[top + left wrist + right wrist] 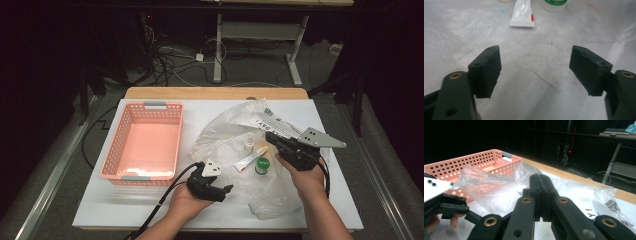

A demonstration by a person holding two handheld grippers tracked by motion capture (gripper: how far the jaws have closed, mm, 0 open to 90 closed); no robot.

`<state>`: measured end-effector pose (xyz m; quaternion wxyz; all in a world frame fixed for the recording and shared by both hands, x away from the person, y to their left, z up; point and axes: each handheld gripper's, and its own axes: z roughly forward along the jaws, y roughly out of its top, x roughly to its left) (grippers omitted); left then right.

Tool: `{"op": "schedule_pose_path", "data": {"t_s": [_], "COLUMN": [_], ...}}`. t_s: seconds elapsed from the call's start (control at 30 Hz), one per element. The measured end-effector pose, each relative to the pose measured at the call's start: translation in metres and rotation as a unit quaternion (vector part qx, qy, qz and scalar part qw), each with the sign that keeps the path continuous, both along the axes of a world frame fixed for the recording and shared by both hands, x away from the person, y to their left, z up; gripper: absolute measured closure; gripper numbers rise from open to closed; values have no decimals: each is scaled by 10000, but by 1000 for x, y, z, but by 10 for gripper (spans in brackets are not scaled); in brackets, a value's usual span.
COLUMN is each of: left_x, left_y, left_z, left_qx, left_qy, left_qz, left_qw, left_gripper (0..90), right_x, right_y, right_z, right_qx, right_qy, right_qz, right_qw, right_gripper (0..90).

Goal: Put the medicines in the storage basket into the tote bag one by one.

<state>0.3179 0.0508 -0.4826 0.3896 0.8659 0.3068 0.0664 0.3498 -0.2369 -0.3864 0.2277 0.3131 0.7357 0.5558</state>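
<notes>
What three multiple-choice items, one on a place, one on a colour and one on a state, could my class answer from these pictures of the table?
1. Where does the basket stand?
A. left of the plastic bag
B. on the bag
C. on the floor

2. What colour is the lid of the small jar?
A. red
B. green
C. black

3. How do the jaws of the left gripper stand?
A. shut on the tube
B. shut on nothing
C. open with nothing between them

Answers: 1 A, the high view shows the basket beside the bag's left edge. 2 B, the lid is green. 3 C, the left gripper view shows a wide gap over bare bag, short of the tube.
</notes>
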Motion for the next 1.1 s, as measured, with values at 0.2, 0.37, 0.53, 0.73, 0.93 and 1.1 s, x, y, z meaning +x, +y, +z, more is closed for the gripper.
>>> {"op": "schedule_pose_path", "data": {"t_s": [0.2, 0.37, 0.53, 0.73, 0.93, 1.1], "left_x": [3, 4, 4, 6, 6, 6], "left_y": [-3, -11, -17, -20, -20, -20], "left_z": [-6, -9, -10, -10, -10, -10], "left_qx": [86, 187, 443, 428, 353, 325], "left_qy": [107, 136, 102, 66, -17, -67], "left_qz": [87, 49, 80, 157, 76, 91], "left_qw": [9999, 9997, 9989, 9989, 9993, 9994], "left_gripper": [162, 161, 180, 273, 485, 654], "right_x": [-2, -11, -11, -8, -10, -10], "right_y": [-7, -12, -15, -14, -10, -9], "right_z": [6, -2, -12, -15, -15, -15], "right_qx": [-177, 30, -68, -133, -148, -166], "right_qy": [51, -5, 82, 88, 90, 111], "right_qz": [-140, -177, -103, -58, -49, -40], "right_qw": [9997, 9998, 9999, 9999, 9998, 9998], "right_gripper": [900, 900, 900, 900, 900, 900]}}
